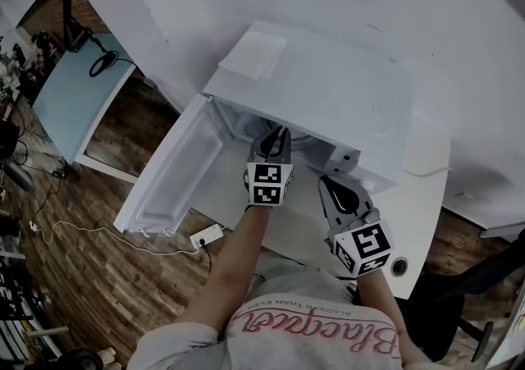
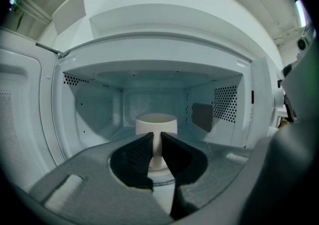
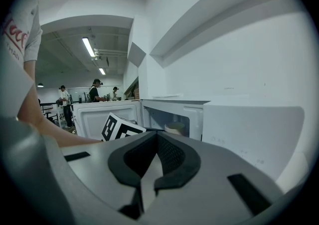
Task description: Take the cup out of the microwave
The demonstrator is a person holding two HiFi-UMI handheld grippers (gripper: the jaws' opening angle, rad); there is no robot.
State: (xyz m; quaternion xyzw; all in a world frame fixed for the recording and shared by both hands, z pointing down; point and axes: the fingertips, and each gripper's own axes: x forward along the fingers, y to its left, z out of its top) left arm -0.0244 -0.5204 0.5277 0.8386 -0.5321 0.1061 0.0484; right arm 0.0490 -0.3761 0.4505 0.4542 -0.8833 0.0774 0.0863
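Observation:
The white microwave (image 1: pixel 328 89) stands on a white table with its door (image 1: pixel 176 171) swung open to the left. A pale cup (image 2: pixel 156 123) stands upright in the middle of the cavity. My left gripper (image 1: pixel 279 137) reaches into the opening, and its dark pads (image 2: pixel 142 149) press on both sides of the cup's handle (image 2: pixel 157 151). My right gripper (image 1: pixel 330 186) hovers outside, in front of the control panel, shut on nothing. The right gripper view shows the cup (image 3: pixel 175 127) through the opening, with the left gripper's marker cube (image 3: pixel 119 128) beside it.
The white table (image 1: pixel 422 196) extends right of the microwave. A light blue table (image 1: pixel 78 93) stands far left on the wooden floor, with a power strip (image 1: pixel 205 237) below the door. A dark chair (image 1: pixel 492 270) is at right. People (image 3: pixel 94 91) stand far behind.

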